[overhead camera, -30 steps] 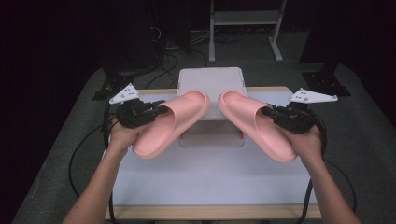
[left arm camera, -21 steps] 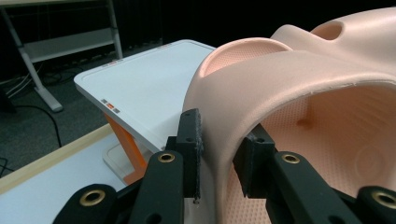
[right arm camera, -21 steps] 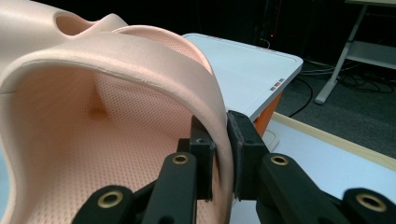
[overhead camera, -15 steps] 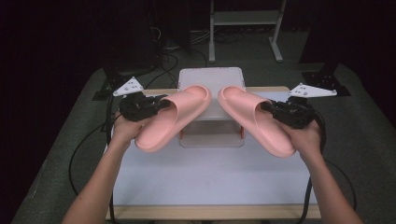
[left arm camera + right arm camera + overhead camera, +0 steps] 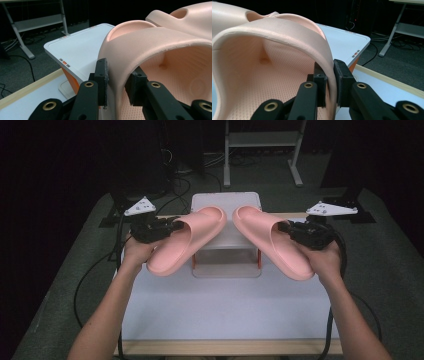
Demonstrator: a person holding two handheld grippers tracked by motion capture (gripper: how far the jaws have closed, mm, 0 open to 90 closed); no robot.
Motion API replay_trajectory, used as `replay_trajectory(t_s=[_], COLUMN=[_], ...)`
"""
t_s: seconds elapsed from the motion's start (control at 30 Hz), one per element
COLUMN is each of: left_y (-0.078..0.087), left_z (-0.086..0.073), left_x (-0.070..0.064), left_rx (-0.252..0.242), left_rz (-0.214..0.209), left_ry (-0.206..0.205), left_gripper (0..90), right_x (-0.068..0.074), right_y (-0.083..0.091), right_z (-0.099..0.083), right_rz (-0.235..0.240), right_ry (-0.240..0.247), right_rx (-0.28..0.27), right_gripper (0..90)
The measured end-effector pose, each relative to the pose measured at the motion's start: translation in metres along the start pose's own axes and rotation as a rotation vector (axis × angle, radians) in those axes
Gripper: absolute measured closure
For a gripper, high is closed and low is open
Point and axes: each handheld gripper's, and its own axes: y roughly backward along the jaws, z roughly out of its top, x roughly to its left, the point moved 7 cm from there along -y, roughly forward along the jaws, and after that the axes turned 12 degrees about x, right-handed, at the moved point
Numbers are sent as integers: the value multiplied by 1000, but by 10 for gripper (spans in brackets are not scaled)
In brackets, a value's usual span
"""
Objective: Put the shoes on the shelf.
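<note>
- The white-topped table (image 5: 225, 315) spans the scene, with a pale wooden edge along its near side.
- At its far middle stands a white box-like stand (image 5: 226, 205) with orange sides; small grey and orange marks sit near its rim (image 5: 64, 63), too small to read.
- The left pink slide sandal (image 5: 187, 240) is held up in the air above the table, just in front of the stand. Its long axis runs diagonally, toe end up and inward toward the stand, heel end down toward the person.
- The right pink slide sandal (image 5: 272, 242) mirrors it, so the two toes nearly meet over the stand, forming an upside-down V.
- The left gripper (image 5: 116, 81) is clamped on the left sandal's strap edge, one jaw outside and one inside.
- The right gripper (image 5: 330, 78) pinches the right sandal's strap the same way.
- Both forearms reach forward from the near edge, spread apart, left hand (image 5: 135, 251) and right hand (image 5: 325, 262) wrapped around the gripper bodies from below.
</note>
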Motion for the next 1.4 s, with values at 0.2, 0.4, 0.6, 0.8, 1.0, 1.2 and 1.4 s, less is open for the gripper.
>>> replay_trajectory(t_s=[0.2, 0.4, 0.6, 0.8, 1.0, 1.2, 1.4], left_y=[-4, -8, -11, -14, -18, -23, -28], left_z=[2, 4, 4, 7, 12, 18, 22], left_x=[4, 9, 14, 16, 16, 17, 18], left_rx=[9, 5, 12, 10, 10, 14, 15], left_rz=[5, 8, 10, 10, 8, 11, 12], left_ry=[5, 22, 34, 39, 37, 35, 38], left_gripper=[732, 731, 731, 731, 731, 731, 730], right_x=[-3, -4, -5, -8, -9, -12, -16], right_y=[-6, -9, -14, -17, -19, -22, -24], right_z=[5, 8, 11, 15, 19, 20, 22], right_rz=[-6, -7, -11, -15, -16, -24, -30], right_ry=[-3, -11, -8, -15, -18, -20, -37], right_rx=[5, 7, 16, 20, 23, 24, 24], right_gripper=[805, 804, 804, 804, 804, 803, 804])
